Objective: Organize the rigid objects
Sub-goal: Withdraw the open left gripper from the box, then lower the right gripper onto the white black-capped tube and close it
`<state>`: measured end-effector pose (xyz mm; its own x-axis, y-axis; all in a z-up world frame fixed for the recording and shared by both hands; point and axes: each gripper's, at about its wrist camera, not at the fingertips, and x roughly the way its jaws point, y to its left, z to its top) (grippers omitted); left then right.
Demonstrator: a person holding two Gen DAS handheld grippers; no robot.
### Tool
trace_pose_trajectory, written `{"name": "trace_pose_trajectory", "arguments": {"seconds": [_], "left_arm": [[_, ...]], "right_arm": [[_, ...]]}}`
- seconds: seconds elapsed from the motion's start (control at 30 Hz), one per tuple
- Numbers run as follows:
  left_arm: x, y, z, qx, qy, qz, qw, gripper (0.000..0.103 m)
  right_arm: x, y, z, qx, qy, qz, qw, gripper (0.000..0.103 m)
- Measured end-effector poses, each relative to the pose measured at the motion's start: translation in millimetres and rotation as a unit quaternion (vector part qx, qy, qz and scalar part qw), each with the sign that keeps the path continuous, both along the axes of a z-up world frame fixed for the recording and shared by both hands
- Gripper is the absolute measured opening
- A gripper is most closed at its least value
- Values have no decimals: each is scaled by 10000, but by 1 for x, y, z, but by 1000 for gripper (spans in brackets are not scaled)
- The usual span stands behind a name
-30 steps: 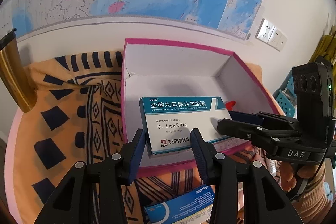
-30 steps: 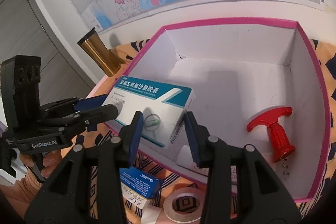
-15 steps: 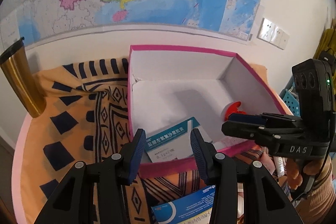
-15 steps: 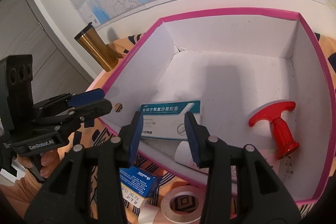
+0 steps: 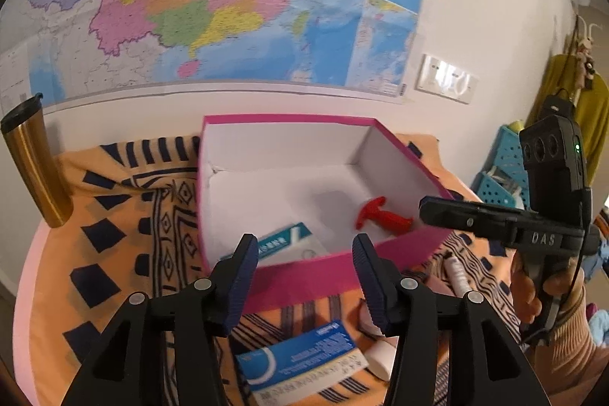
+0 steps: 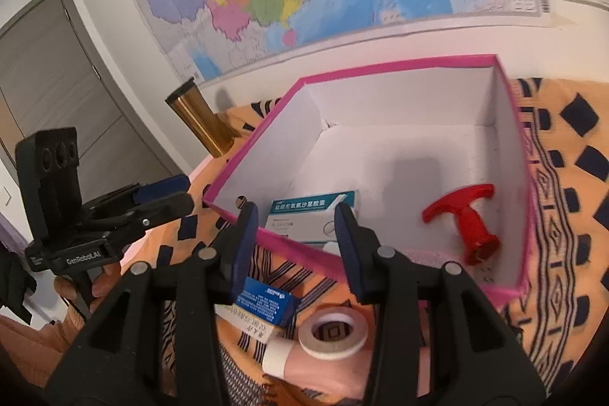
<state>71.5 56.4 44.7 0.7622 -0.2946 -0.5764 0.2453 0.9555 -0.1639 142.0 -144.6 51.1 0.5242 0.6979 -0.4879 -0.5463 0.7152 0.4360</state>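
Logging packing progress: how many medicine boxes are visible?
2: a teal-and-white box inside the pink box; a blue box outside on the cloth. Others may be hidden.

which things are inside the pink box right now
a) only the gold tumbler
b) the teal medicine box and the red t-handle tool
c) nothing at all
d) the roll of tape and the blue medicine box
b: the teal medicine box lies on the white floor of the pink box near its front wall, with the red T-handle tool to its right; the tape roll and blue medicine box sit outside on the cloth.
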Motion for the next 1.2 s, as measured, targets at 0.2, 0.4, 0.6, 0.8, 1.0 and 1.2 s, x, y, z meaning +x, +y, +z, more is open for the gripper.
{"name": "trace_pose_trajectory", "arguments": {"seconds": [0.2, 0.4, 0.6, 0.8, 1.0, 1.2], "left_arm": [[-15, -17, -4, -57, 14, -269, 9996, 53], [-24, -38, -12, -30, 101, -545, 9985, 53], [-25, -58, -27, -59, 323, -787, 9964, 53], [-24, -73, -47, -2, 606, -887, 9942, 53], [-24, -82, -61, 44, 841, -970, 9917, 53], [-22, -105, -68, 149, 945, -1231, 9878, 53]], "right_arm": [[-19, -28, 0, 132, -50, -218, 9997, 44], [-38, -52, -8, 217, 0, -369, 9991, 44], [-54, -83, -29, 186, 221, -705, 9971, 44], [-59, -98, -50, 173, 496, -853, 9950, 44], [-61, -101, -63, -15, 642, -965, 9933, 44], [-53, -117, -83, -332, 918, -1433, 9849, 44]]}}
